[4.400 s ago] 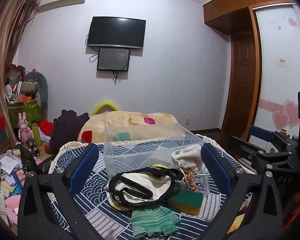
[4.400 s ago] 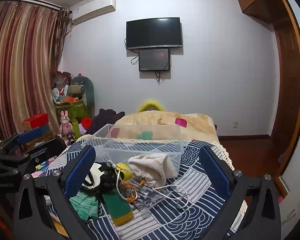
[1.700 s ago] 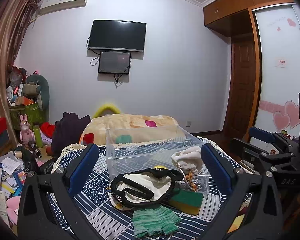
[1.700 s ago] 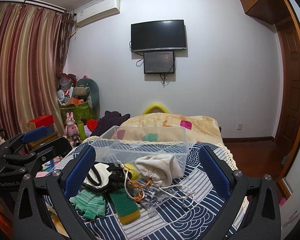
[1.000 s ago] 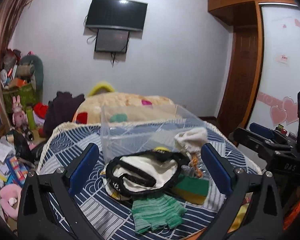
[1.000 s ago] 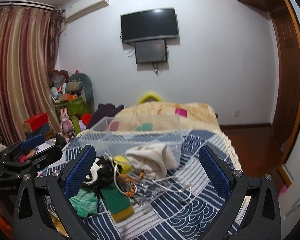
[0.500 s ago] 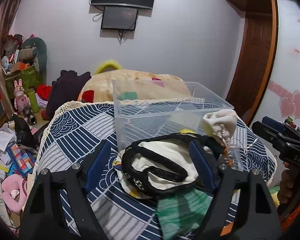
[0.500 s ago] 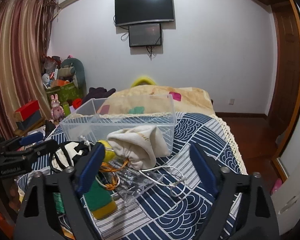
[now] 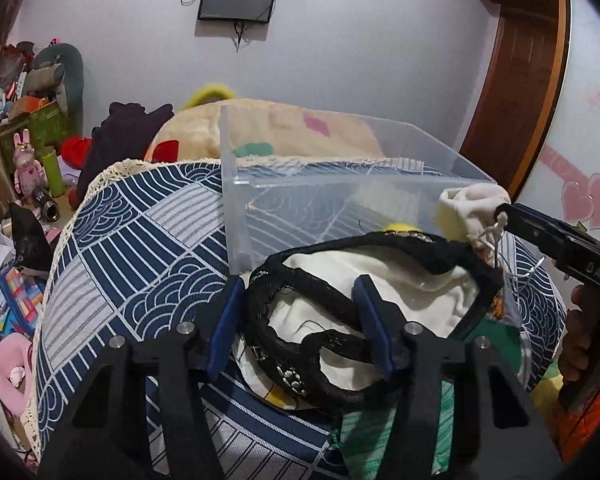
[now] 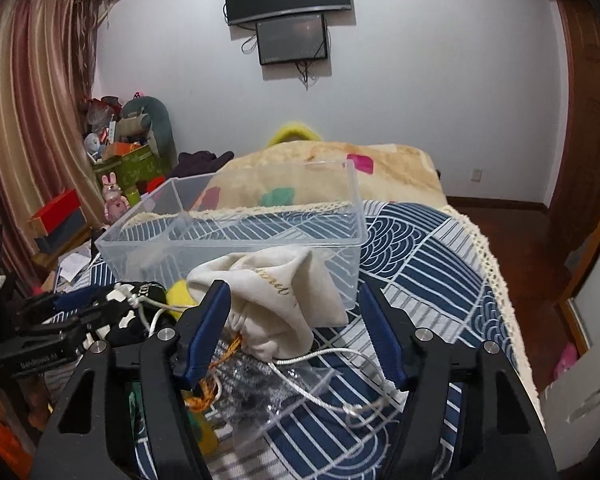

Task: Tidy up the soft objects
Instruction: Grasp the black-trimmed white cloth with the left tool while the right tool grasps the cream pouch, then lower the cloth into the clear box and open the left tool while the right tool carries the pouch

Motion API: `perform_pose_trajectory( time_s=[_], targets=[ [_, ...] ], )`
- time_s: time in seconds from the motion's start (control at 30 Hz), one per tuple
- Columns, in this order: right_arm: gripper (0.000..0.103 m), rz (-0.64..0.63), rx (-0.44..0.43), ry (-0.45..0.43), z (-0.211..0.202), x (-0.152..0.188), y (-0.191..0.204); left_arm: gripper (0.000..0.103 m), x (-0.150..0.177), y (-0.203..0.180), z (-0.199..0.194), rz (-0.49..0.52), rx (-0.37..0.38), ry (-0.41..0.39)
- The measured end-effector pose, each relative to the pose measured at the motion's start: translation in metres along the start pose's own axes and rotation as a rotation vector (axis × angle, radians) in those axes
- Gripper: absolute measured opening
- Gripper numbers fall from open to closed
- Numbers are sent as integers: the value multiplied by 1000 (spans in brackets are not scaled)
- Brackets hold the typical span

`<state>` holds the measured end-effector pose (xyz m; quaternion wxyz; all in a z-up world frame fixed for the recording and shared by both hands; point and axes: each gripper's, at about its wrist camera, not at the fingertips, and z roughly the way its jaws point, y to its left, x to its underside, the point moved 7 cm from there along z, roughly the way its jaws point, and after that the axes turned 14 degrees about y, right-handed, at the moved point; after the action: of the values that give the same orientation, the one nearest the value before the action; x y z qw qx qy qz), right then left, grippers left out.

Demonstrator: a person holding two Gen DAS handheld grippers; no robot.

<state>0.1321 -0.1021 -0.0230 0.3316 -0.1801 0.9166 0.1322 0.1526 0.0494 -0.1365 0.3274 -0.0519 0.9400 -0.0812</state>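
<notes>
A clear plastic bin (image 9: 340,184) stands empty on the blue patterned tablecloth; it also shows in the right wrist view (image 10: 236,240). In front of it lies a cream tote bag with black straps (image 9: 364,312). My left gripper (image 9: 300,324) is partly closed around the bag's left strap and edge, with no firm pinch visible. A cream drawstring pouch (image 10: 272,296) lies against the bin. My right gripper (image 10: 300,328) is open around the pouch, fingers on either side. A green knit glove (image 9: 400,436) lies near the front edge.
A green and yellow sponge (image 10: 204,432), a clear packet with orange cord (image 10: 260,380) and a yellow item (image 10: 178,294) lie among the pile. A bed with a beige blanket (image 10: 320,172) stands behind the table. Toys and boxes clutter the floor at left (image 9: 20,208).
Both grippers have dropped and moved forward to the pile and narrowed. The left now straddles the tote bag's strap; the right now straddles the cream pouch.
</notes>
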Motion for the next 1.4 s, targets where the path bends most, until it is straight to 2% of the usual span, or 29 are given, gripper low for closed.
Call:
perform_pose_trajectory(
  time_s=[0.17,0.4,0.47,0.53,0.57,0.63,0.67,0.9,1.1,1.27,1.4],
  targets=[
    [63,7,-30,42,15,2,2,41,7,-2,-1,29,-30,-13],
    [61,10,-73,86,28,3,4,23,10,-5,-9,39,-34,-24],
    [52,5,-83,91,30,3,4,21,10,-9,-14,50,-43,-40],
    [34,10,-109,100,31,5,4,21,11,-11,-18,51,-46,-48],
    [32,13,-115,102,31,5,4,20,11,-12,-21,49,-43,-52],
    [16,17,-124,98,29,7,4,20,12,-12,-27,42,-41,-63],
    [14,21,-126,94,27,8,4,20,11,-12,-31,38,-40,-70],
    [11,45,-143,49,6,8,-1,19,3,-14,-58,43,-58,-151],
    [11,34,-120,-14,-19,3,-1,18,-5,-14,-76,45,-65,-199],
    [11,37,-101,-66,-37,-4,-3,18,-19,-8,-92,27,-41,-232],
    [11,30,-85,-96,-47,-11,-5,18,-33,-7,-103,24,-62,-278]
  ],
)
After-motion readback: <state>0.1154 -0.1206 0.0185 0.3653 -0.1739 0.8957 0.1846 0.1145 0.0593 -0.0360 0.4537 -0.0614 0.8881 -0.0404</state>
